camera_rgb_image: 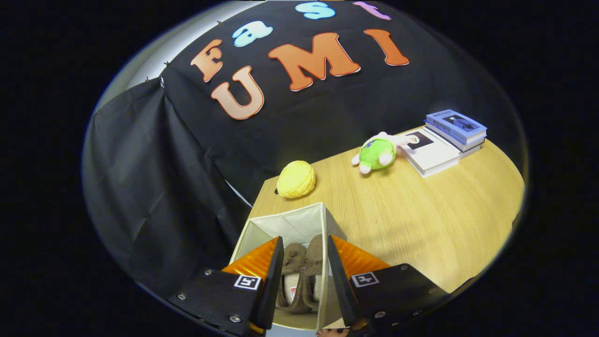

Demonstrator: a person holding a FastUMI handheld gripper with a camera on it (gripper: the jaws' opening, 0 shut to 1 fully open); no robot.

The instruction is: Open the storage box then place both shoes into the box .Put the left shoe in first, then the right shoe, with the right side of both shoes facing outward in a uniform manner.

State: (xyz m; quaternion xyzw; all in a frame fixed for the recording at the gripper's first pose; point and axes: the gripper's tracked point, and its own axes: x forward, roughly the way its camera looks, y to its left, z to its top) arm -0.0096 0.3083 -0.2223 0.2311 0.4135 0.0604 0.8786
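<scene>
A cream fabric storage box (pixel 299 213) stands open at the near left corner of the wooden table (pixel 421 220). Two brown fuzzy shoes (pixel 304 264) lie side by side inside it, toes pointing towards the box's far wall. I cannot tell which shoe is which. My gripper (pixel 305 239) hovers over the box's near part, open, its fingers spread either side of the shoes. Neither finger presses on them. The near ends of the shoes and the box's front wall are hidden behind the fingers.
A yellow plush ball (pixel 295 179) sits just beyond the box. Farther right lie a green plush toy (pixel 376 153), a white book (pixel 430 152) and a stack of blue books (pixel 456 126). The table's left edge runs close beside the box.
</scene>
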